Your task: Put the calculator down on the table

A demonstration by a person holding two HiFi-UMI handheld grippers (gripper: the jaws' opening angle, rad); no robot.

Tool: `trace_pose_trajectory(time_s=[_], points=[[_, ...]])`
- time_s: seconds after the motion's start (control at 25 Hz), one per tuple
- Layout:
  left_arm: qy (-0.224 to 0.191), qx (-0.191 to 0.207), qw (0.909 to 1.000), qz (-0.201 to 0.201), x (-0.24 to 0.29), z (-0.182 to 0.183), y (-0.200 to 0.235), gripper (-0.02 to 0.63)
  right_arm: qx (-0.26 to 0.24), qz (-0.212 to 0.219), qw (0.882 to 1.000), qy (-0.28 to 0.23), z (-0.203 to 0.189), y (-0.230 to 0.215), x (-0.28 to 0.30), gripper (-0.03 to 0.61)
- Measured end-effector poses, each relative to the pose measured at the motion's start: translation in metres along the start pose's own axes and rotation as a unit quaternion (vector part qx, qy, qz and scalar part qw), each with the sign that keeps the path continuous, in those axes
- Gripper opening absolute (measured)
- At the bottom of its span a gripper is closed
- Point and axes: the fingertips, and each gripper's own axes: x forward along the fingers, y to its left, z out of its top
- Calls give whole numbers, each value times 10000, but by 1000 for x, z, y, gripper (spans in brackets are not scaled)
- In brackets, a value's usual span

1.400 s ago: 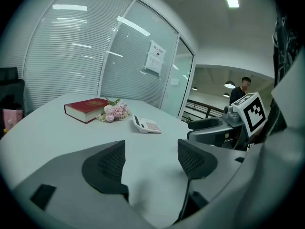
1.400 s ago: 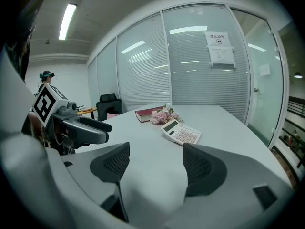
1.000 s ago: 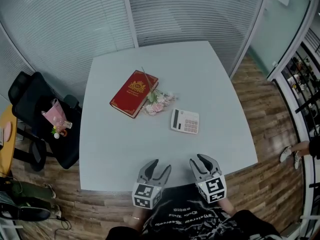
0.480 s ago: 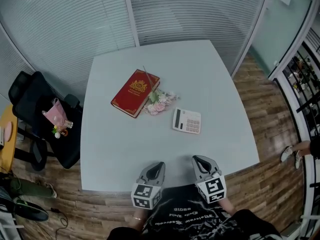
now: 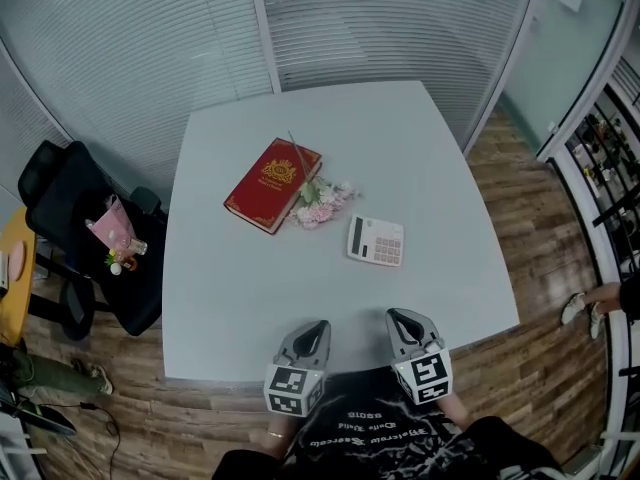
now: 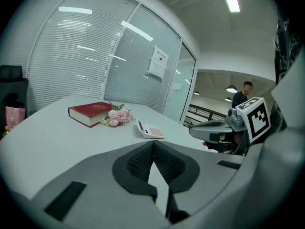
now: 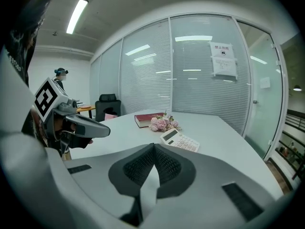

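A white calculator [image 5: 376,241] lies flat on the pale grey table [image 5: 240,288], right of centre; it also shows in the left gripper view [image 6: 150,130] and the right gripper view [image 7: 180,140]. My left gripper [image 5: 319,326] hovers at the table's near edge, shut with nothing in it. My right gripper [image 5: 396,317] is beside it, also shut and empty. Both are well short of the calculator. In each gripper view the jaws meet tip to tip: the left gripper [image 6: 153,142] and the right gripper [image 7: 153,145].
A red book [image 5: 272,185] lies left of the calculator, with a small bunch of pink flowers [image 5: 320,204] against its right side. A black office chair [image 5: 90,238] holding a pink bag stands off the table's left. Glass walls with blinds enclose the far side.
Both grippers have gone from open to shut, with nothing taken between the jaws. They stay at the table's near edge. The calculator, book and flowers have not moved.
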Motion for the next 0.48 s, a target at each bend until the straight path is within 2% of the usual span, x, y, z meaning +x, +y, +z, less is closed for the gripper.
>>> trace_pose_trajectory(time_s=[0.48], points=[[-55,-12,10000,32,-1,2,-2,20,-93,125,9998,90,-7,7,1,6]])
